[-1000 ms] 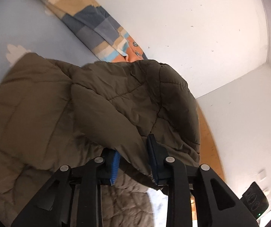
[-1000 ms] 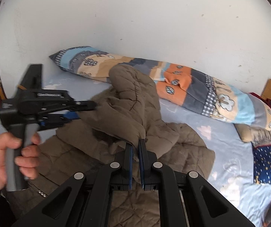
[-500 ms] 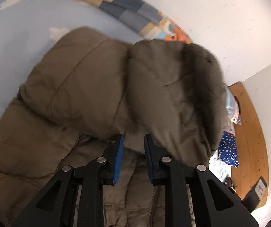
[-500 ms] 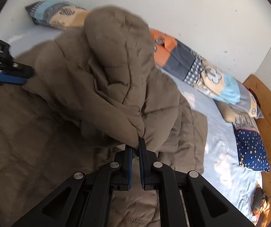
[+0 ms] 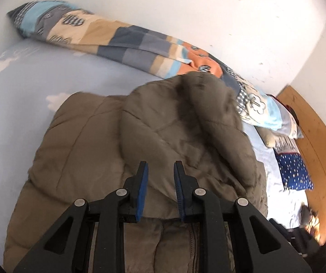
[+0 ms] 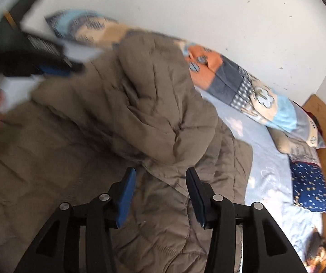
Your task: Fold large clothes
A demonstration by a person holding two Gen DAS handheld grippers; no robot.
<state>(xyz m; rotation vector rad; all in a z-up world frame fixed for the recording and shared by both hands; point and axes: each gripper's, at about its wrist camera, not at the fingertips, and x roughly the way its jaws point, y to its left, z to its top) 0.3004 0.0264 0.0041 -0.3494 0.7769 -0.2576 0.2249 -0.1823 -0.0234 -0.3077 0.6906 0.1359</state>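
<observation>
Olive quilted coat (image 5: 153,141) lies bunched on the bed (image 5: 21,86), straight ahead of both tools, its upper part folded down over the body. The left hand-held gripper (image 5: 160,177) has its jaws narrow, with a fold of the coat pinched between the blue pads (image 5: 142,191). The right hand-held gripper (image 6: 160,182) has just been opening; its jaws now stand apart with the fold's edge lying loose between them, untouched by either pad. Bare sheet lies open to the left of the left tool; ahead of both, a patchwork quilt roll (image 5: 126,38) lines the wall. Only the right view shows the left tool from outside (image 6: 49,66), blurred, at the coat's left edge, and the coat's right hem (image 6: 242,166) beside open sheet.
</observation>
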